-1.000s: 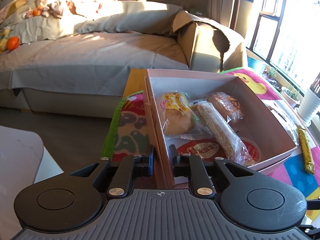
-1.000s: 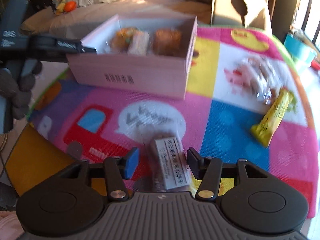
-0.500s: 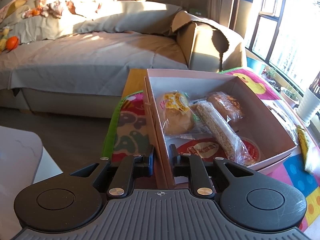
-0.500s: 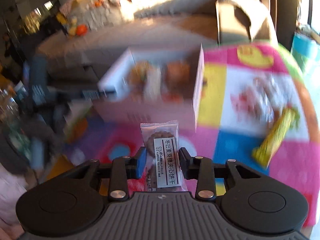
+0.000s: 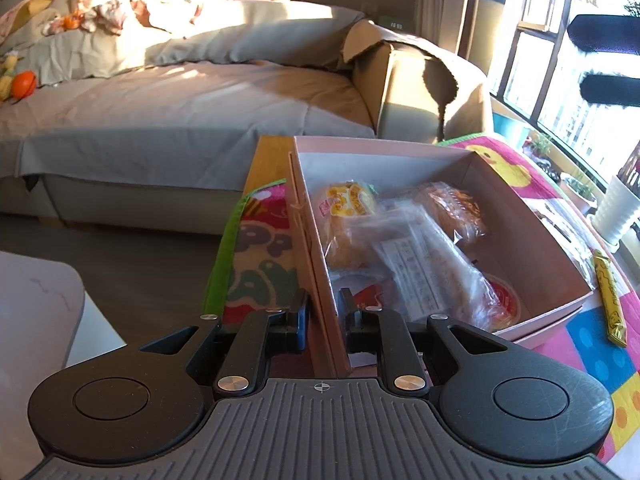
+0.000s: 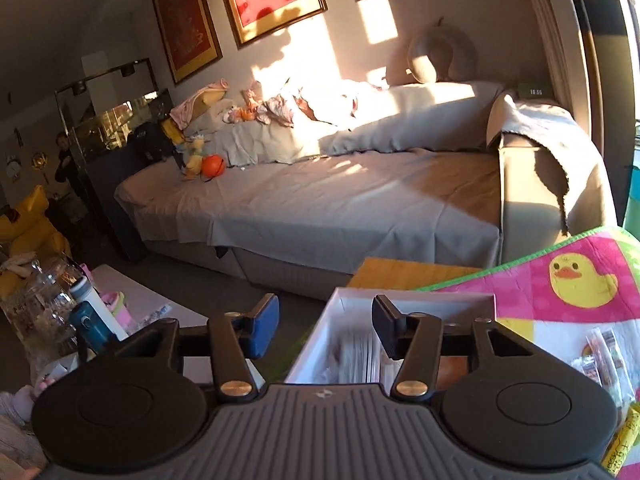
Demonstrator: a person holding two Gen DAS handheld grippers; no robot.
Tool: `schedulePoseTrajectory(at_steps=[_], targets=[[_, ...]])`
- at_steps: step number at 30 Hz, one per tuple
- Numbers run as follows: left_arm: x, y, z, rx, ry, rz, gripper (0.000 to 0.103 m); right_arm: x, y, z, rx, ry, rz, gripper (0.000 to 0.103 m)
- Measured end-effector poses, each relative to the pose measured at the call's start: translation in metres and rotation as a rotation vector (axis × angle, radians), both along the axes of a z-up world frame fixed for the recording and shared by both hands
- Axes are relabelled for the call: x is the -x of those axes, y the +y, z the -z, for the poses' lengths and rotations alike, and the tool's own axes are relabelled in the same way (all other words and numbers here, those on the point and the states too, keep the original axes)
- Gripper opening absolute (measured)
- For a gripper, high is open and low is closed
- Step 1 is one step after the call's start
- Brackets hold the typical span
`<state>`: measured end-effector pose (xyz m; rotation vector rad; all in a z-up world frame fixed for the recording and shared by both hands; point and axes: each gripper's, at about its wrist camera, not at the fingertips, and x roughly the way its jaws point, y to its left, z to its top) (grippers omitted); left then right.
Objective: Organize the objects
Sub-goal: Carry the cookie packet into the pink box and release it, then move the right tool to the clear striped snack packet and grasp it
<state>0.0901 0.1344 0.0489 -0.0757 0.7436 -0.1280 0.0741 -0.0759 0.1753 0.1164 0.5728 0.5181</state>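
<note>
My left gripper (image 5: 323, 308) is shut on the near left wall of the open pink box (image 5: 532, 216), one finger inside and one outside. The box holds several wrapped breads and snacks. A clear cookie packet with a white label (image 5: 416, 276) lies on top of them. In the right wrist view my right gripper (image 6: 324, 316) hangs above the box's left end (image 6: 400, 298), its jaws opening with nothing between them. Just below it the cookie packet (image 6: 356, 354) shows as a blur inside the box.
The box stands on a colourful play mat (image 6: 560, 312) over a wooden table. A yellow snack bar (image 5: 610, 296) and a clear bag of snacks (image 6: 604, 352) lie on the mat right of the box. A grey sofa (image 5: 180, 120) stands behind, and a low white table with bottles (image 6: 92, 312) is at the left.
My right gripper shut on the cookie packet on the mat, lifted it over the box and let it go. The packet now lies in the box. The left gripper has not moved.
</note>
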Motion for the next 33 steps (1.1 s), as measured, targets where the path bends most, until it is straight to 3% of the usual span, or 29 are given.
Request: schedulePoseTrajectory(at_steps=[6,11,14,19,24,27,33], targets=[[0.001,0.000,0.002,0.002,-0.008,0.001,0.018,0.022,-0.064,0.027,0.122,-0.002,0.244,0.066],[0.001,0.000,0.003,0.005,-0.007,-0.001,0.018,0.036,-0.138,0.064,0.185,0.095,0.504,0.067],[0.000,0.001,0.003,0.015,-0.002,-0.004,0.019,0.041,-0.169,0.085,0.190,0.175,0.587,0.067],[-0.001,-0.003,0.001,0.007,0.001,-0.005,0.018,0.040,-0.176,0.112,0.194,0.250,0.582,0.067],[-0.001,-0.004,0.002,0.001,0.004,-0.004,0.018,0.014,-0.158,0.124,0.247,0.221,0.536,0.065],[-0.001,-0.004,0.002,-0.002,0.005,-0.004,0.018,-0.011,-0.147,0.122,0.304,0.180,0.471,0.062],[0.001,-0.002,0.001,-0.003,0.006,-0.005,0.018,-0.075,-0.142,0.130,0.251,0.255,0.401,0.059]])
